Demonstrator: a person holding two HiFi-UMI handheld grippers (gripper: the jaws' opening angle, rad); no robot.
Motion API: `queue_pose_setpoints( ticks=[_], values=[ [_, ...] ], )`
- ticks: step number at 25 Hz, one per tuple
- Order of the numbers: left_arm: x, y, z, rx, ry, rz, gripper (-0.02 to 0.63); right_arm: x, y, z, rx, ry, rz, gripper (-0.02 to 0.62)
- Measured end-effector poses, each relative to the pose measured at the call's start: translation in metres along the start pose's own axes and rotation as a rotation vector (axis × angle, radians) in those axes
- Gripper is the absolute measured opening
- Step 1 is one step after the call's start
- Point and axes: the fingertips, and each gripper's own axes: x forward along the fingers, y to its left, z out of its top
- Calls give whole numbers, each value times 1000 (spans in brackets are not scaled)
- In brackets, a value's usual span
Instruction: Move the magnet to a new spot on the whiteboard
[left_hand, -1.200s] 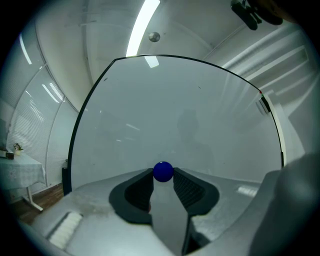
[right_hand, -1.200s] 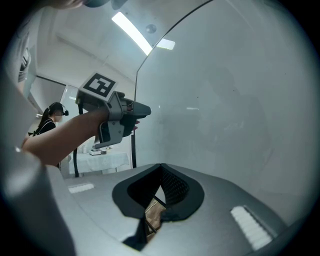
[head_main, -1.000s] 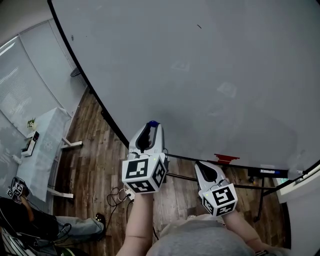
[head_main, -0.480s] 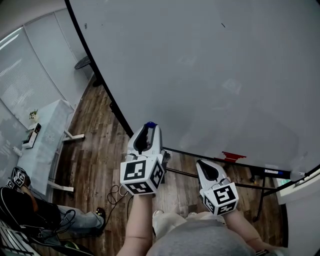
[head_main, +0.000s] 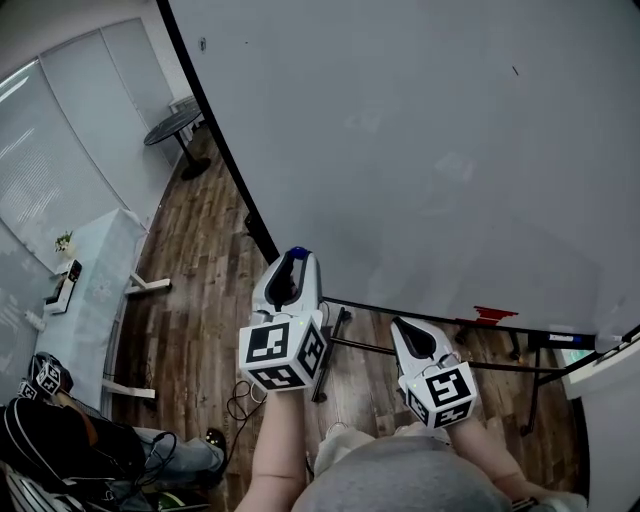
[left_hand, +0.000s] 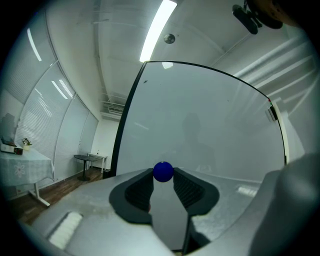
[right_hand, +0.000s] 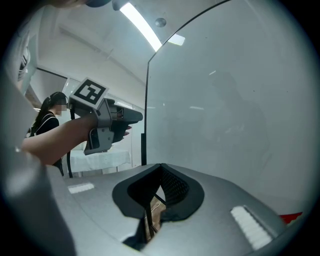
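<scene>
Before whiteboard (head_main: 420, 150), my left gripper (head_main: 297, 262) jaws pinched blue magnet (left_hand: 163, 171) across its middle, judged light and slick; right gripper (right_hand: 159, 172) jaws closed, empty.

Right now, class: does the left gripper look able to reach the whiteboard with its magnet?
Probably yes: the left gripper holds the blue magnet at its jaw tips, and nothing stands between it and the whiteboard.

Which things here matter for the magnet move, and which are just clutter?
In the job:
blue magnet, clamped in left gripper
whiteboard

Lying about:
right gripper, shut and empty
round table
white table
red item at the whiteboard's bottom edge
floor cables
</scene>
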Motion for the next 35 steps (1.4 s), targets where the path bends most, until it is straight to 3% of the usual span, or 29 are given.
queue_pose_setpoints(
  ticks=[14, 35],
  values=[
    [28, 71, -10, -24, 29, -60, 120, 55, 42, 15, -24, -6, -68, 0],
    [91, 98, -16, 14, 65, -212, 120, 96, 53, 8, -1, 20, -245, 0]
  ],
)
